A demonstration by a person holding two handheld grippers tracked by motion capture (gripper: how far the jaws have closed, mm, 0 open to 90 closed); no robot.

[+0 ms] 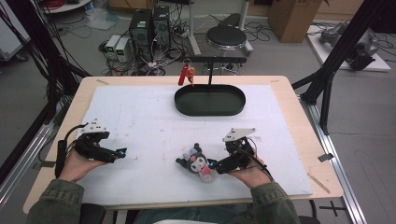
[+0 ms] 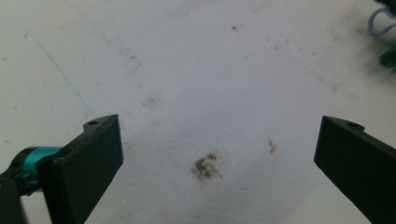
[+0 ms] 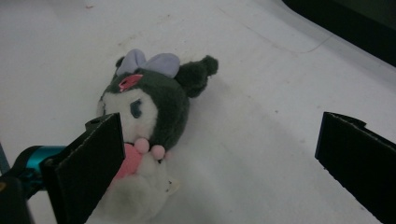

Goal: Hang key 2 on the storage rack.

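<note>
A small plush toy with a dark hood, white face, lilac bow and pink body lies on the white mat near the front middle. In the right gripper view the plush toy sits left of centre, partly behind the left jaw. My right gripper is open, its tips just right of the toy; its jaws stand wide apart around bare mat. My left gripper rests at the front left, open, with only stained mat between its jaws. A corner of the toy shows at the top right of that view.
A black oval tray lies at the back middle of the white mat, with a black stand behind it carrying a red hanging tag. Table edges frame the mat; dark frame struts stand at both sides.
</note>
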